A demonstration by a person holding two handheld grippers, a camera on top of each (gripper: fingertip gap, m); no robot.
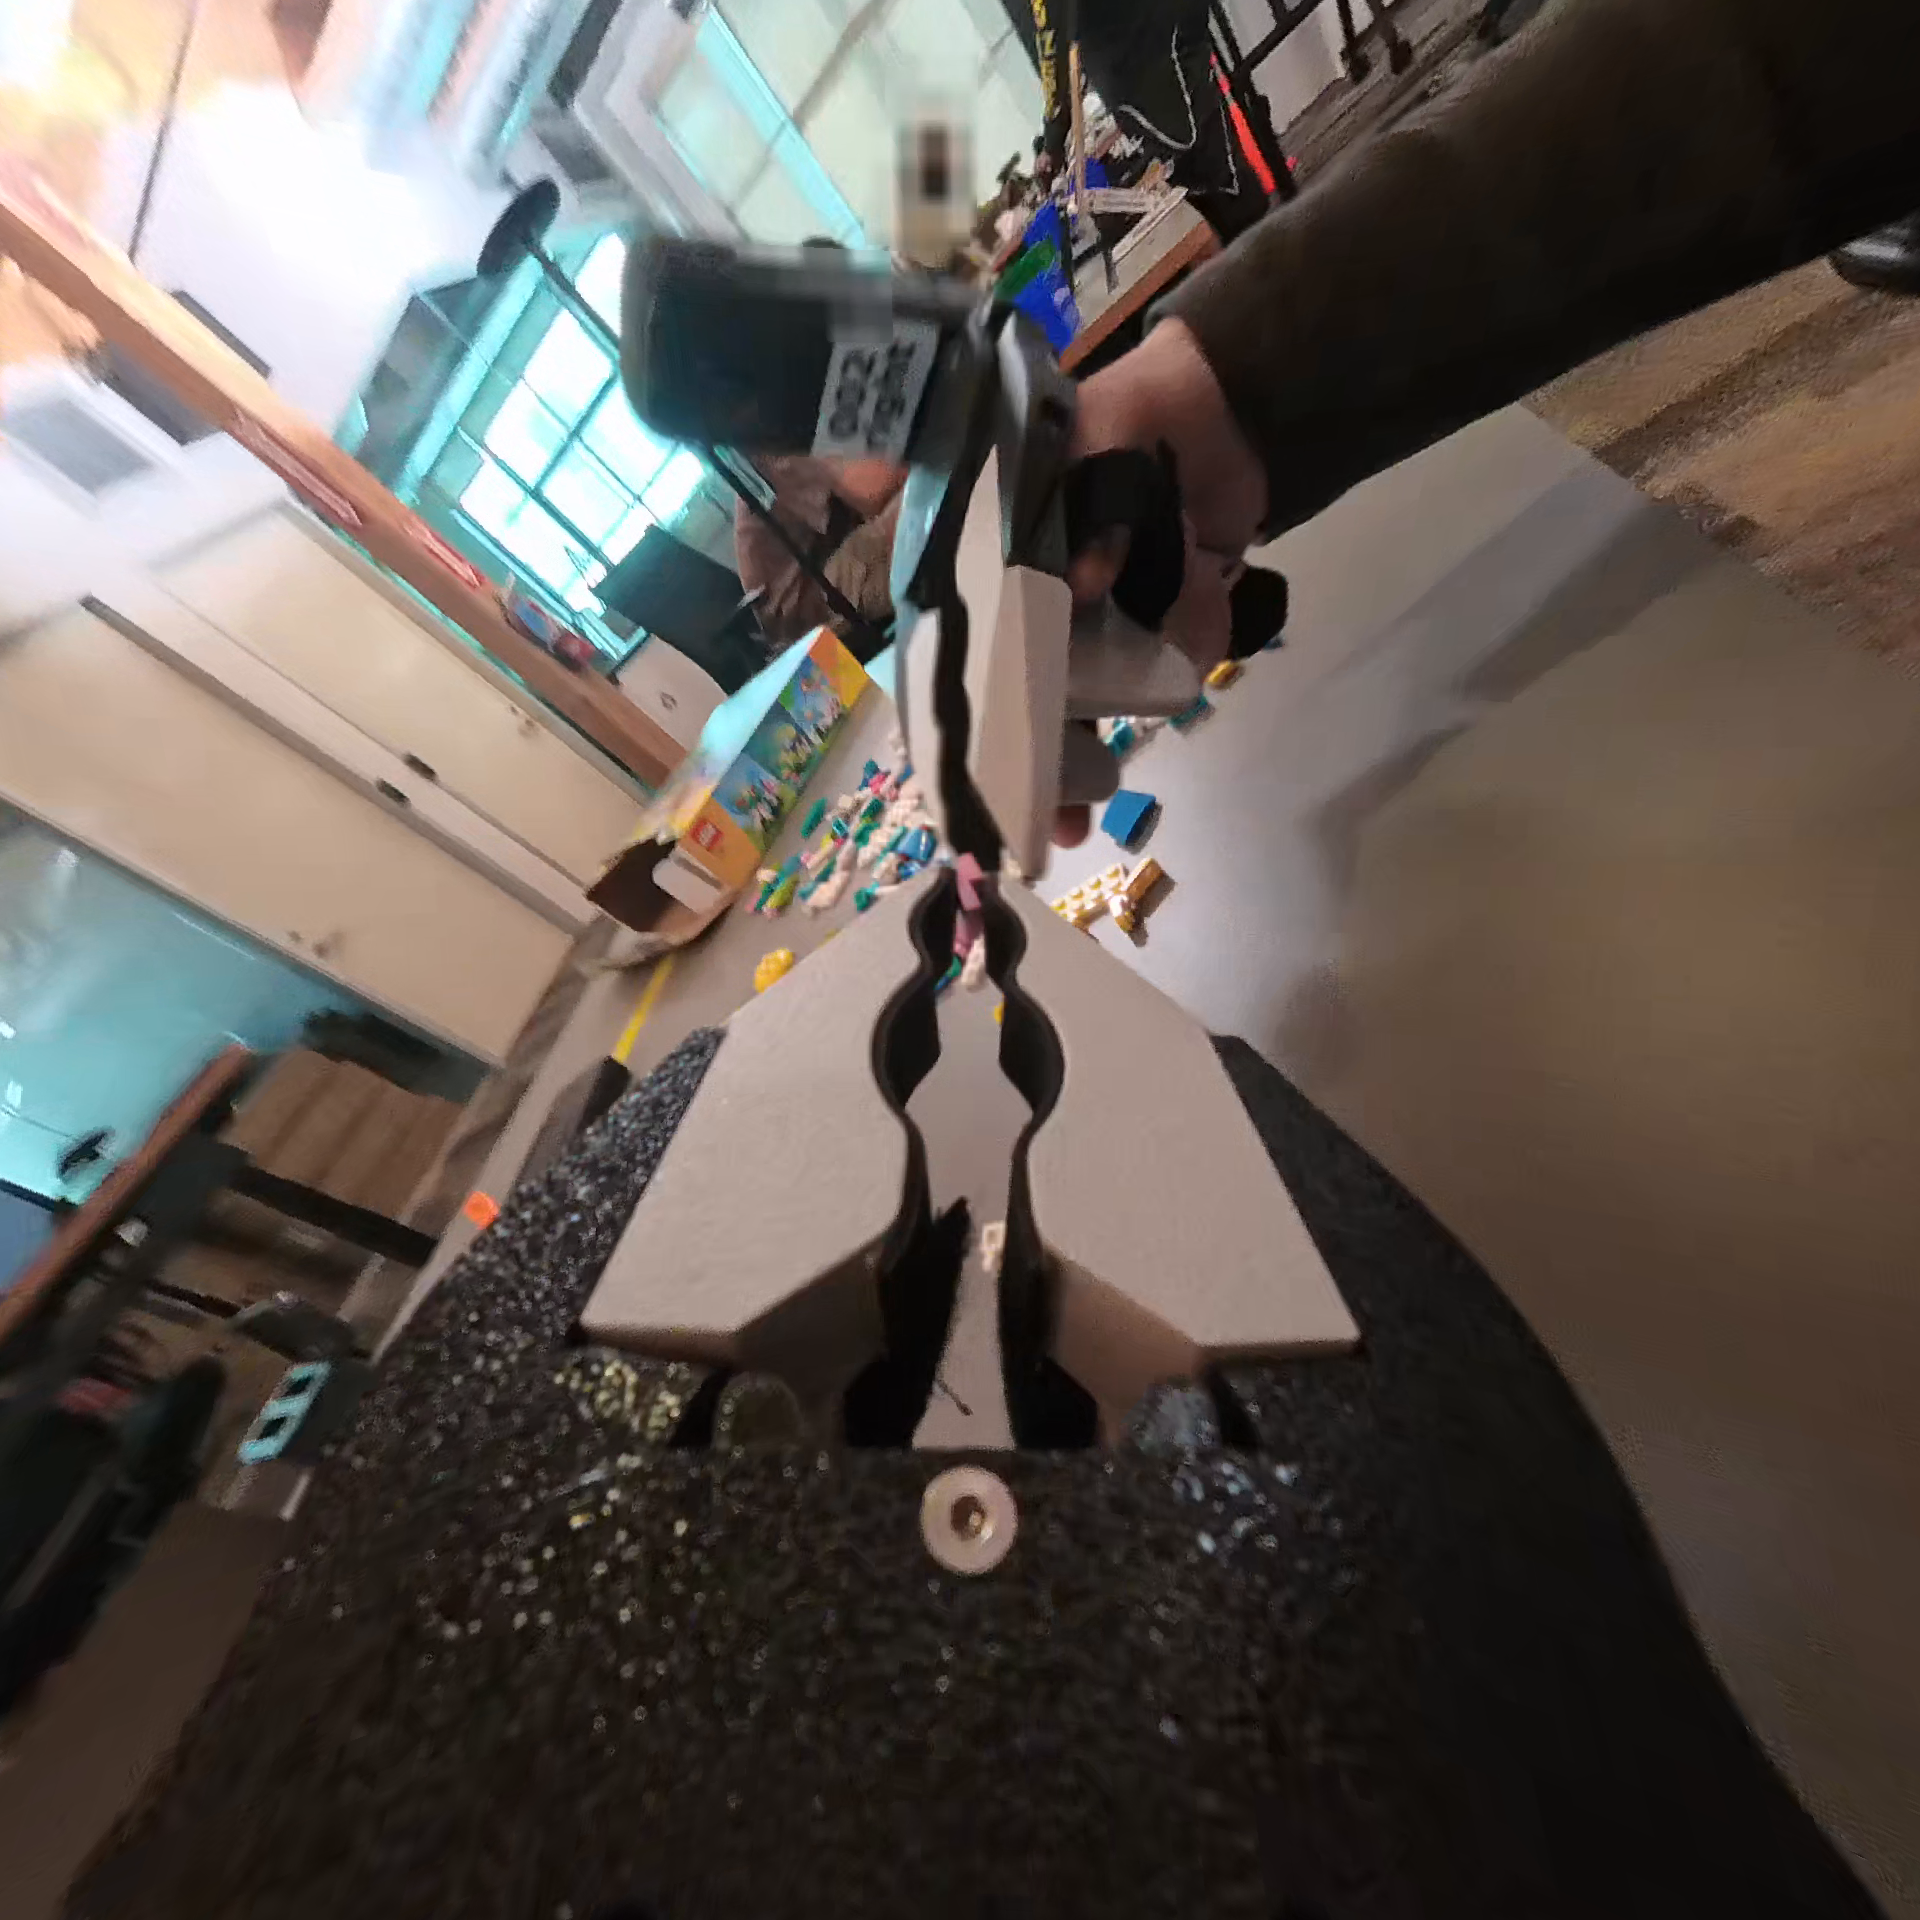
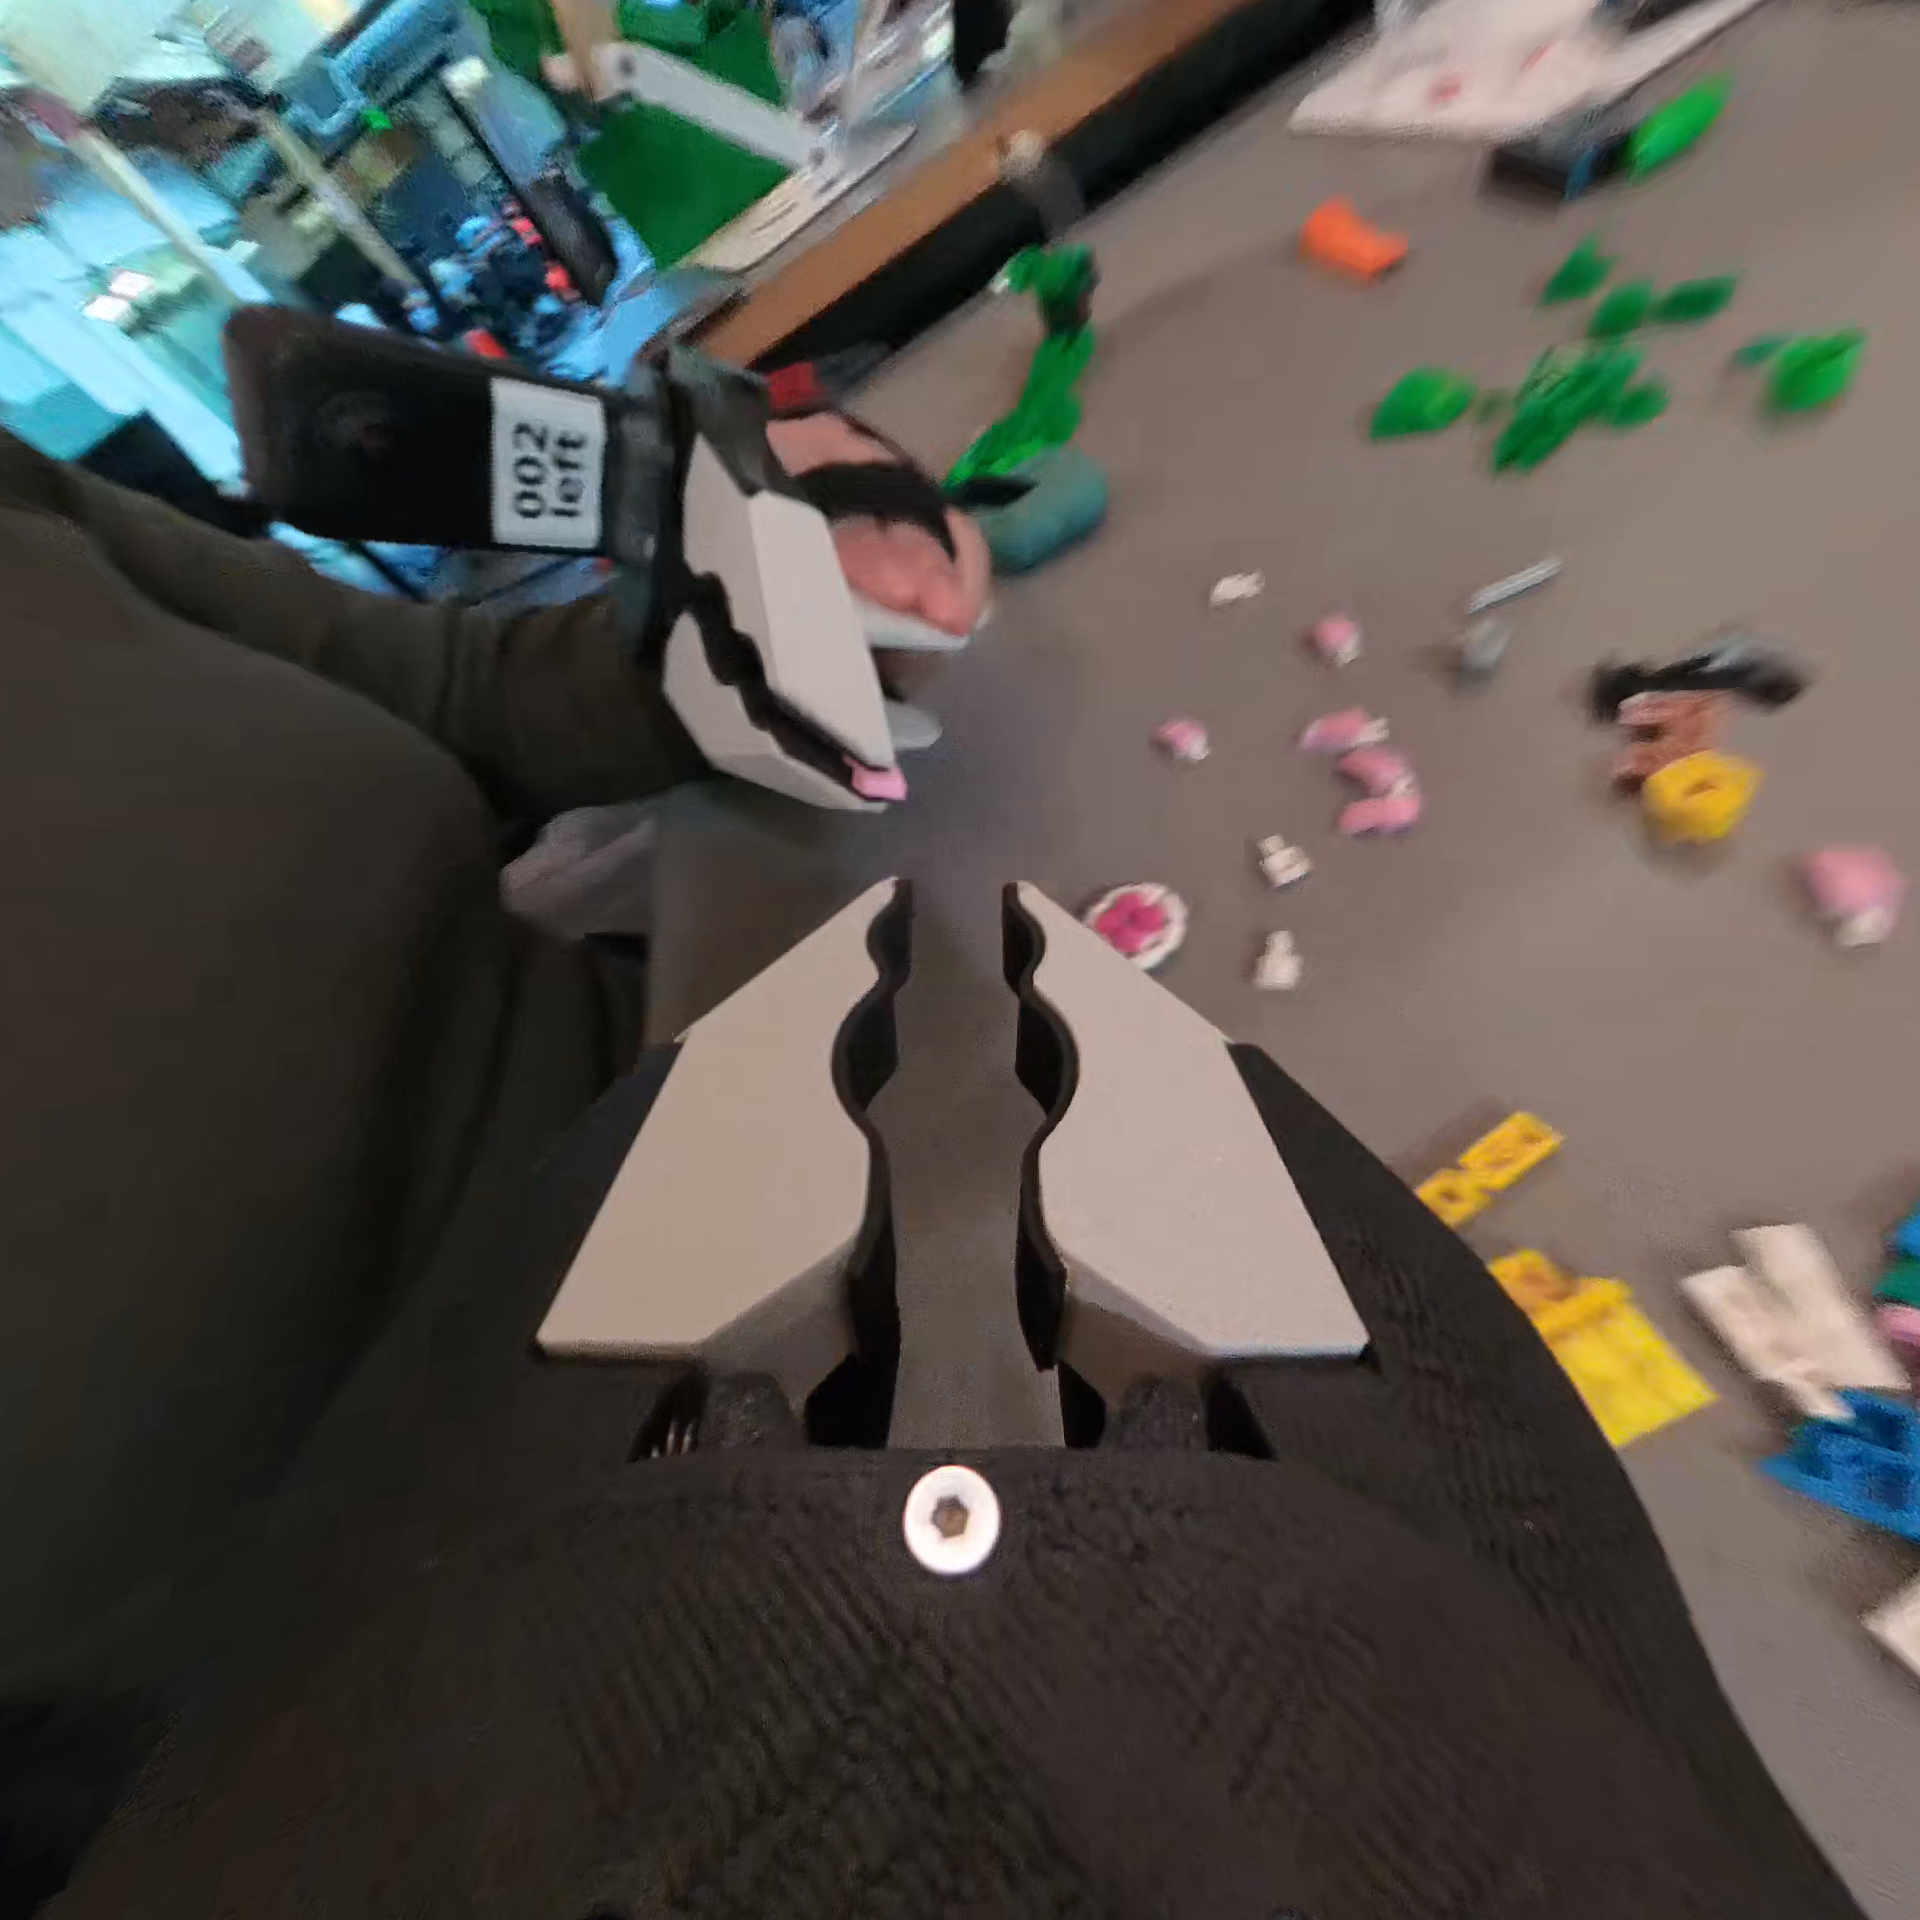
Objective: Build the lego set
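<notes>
My left gripper [image 1: 971, 891] is shut on a small pink lego piece [image 1: 970, 902] that pokes out from its tips. The right wrist view shows it from the side [image 2: 875, 781], held above the grey table, with the pink piece [image 2: 881, 784] at its tip. My right gripper [image 2: 956, 896] is open and empty, with a clear gap between the jaws. It hovers just short of the left gripper's tip. In the left wrist view the right gripper [image 1: 992, 857] comes in from above, almost tip to tip with mine.
On the grey table [image 2: 1195, 499] lie green leaf pieces [image 2: 1558, 400], a green stem on a teal base [image 2: 1044, 416], pink pieces [image 2: 1361, 774], an orange piece [image 2: 1351, 244], yellow plates [image 2: 1491, 1164] and a blue piece [image 2: 1860, 1455]. The set's box [image 1: 769, 769] stands behind a pile of pieces [image 1: 862, 831]. My left and right fingertips are right by each other.
</notes>
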